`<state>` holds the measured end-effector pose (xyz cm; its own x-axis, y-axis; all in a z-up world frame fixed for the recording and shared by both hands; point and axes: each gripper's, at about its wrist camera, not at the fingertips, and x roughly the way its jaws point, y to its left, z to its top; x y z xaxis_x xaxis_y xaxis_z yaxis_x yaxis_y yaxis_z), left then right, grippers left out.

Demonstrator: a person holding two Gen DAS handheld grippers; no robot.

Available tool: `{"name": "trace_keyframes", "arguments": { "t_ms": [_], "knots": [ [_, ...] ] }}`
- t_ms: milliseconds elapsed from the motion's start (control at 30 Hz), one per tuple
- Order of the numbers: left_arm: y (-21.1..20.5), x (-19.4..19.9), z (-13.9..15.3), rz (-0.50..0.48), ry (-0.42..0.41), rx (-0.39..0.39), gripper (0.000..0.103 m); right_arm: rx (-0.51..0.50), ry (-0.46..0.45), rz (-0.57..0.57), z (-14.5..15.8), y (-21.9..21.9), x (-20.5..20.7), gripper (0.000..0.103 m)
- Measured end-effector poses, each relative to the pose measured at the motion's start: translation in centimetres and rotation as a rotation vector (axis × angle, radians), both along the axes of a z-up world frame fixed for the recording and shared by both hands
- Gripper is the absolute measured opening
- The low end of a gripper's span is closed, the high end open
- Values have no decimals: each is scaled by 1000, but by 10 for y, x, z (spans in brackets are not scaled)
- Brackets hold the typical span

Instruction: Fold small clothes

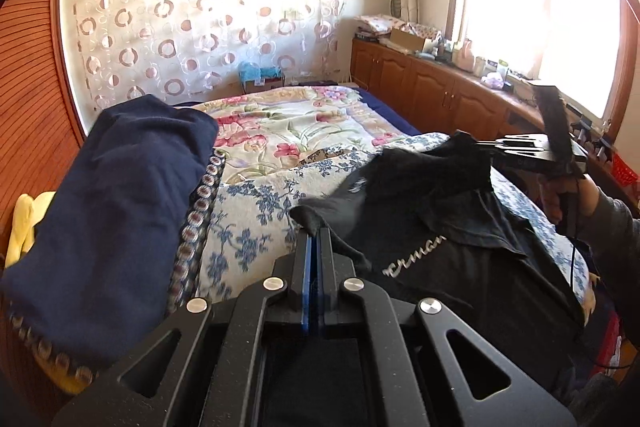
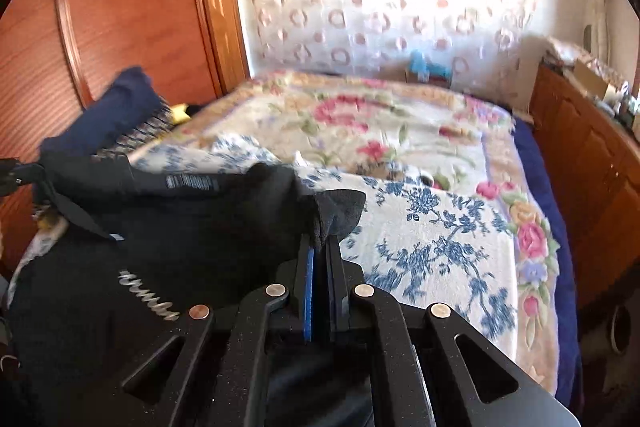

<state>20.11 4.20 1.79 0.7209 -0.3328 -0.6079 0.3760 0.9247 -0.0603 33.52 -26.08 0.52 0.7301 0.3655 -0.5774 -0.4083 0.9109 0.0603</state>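
Observation:
A black T-shirt [image 1: 460, 251] with white script lettering lies on the blue-flowered blanket [image 1: 256, 211] of the bed. My left gripper [image 1: 316, 239] is shut on one corner of the shirt's edge, and the cloth bunches just past its fingertips. In the left wrist view the right gripper [image 1: 476, 147] shows at the right, held by a hand and pinching the other corner. In the right wrist view my right gripper [image 2: 322, 247] is shut on a fold of the black T-shirt [image 2: 168, 247], whose edge with its inner label is lifted toward the left.
A folded navy garment [image 1: 120, 203] with a patterned trim lies on the left of the bed, something yellow beside it. A floral quilt [image 1: 304, 123] covers the far bed. A wooden wardrobe [image 2: 132, 7] stands left, wooden cabinets [image 1: 432, 83] with clutter run under the window at right.

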Motion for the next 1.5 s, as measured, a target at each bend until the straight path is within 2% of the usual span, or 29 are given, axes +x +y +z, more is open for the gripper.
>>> {"name": "trace_keyframes", "arguments": {
  "t_ms": [133,433,700,867,1000,1100,1267,1300,1333,1433,1500],
  "knots": [
    [11,-33,0,7,-16,-23,3,22,-39,13,3,-10,-58,5],
    [49,-125,3,63,-73,-81,3,56,-47,21,-4,-26,-190,5],
    [64,-195,-14,102,-66,-116,3,53,-25,39,2,-29,-278,5],
    [72,-217,-9,117,-64,-124,3,33,-26,47,20,-30,-304,5],
    [67,-228,-7,103,-52,-78,3,4,-46,65,37,-28,-324,5],
    [64,-230,-14,103,-41,-63,3,-4,-12,67,31,-30,-337,5],
    [62,-228,-23,109,-14,-51,4,-22,64,41,13,-34,-336,5],
    [61,-226,-25,105,-7,-46,5,-21,73,35,10,-35,-336,5],
    [60,-225,-26,100,-1,-44,14,-20,76,31,10,-36,-336,5],
    [57,-222,-30,87,5,-48,32,-20,76,33,15,-33,-335,5],
    [56,-221,-33,86,7,-49,41,-31,71,41,16,-30,-337,5]
  ]
}}
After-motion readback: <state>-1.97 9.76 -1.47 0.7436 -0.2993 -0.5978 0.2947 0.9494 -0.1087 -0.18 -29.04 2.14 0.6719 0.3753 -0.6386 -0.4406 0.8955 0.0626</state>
